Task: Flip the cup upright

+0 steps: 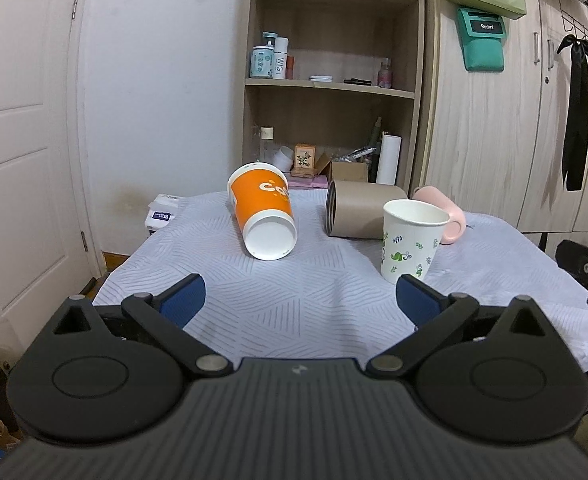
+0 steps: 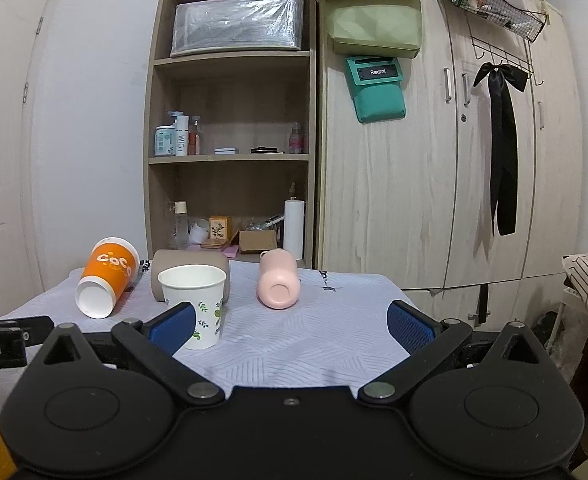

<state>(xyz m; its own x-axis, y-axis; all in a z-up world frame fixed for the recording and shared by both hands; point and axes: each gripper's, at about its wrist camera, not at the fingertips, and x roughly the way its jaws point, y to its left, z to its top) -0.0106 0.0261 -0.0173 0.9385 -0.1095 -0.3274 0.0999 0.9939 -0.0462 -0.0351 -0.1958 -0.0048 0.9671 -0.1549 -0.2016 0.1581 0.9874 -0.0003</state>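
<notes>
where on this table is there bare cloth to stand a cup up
Bare cloth runs along the near edge, between the open left claw and the cups. More lies right of the pink mug. It is crowded at the back left: orange cup, tan tumbler and floral paper cup bunch together.

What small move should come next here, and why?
Probably ease the left hand-held gripper forward toward the orange cup. That cup lies on its side on the tablecloth straight ahead, both grippers are open and empty, and the floral paper cup already stands upright.
</notes>
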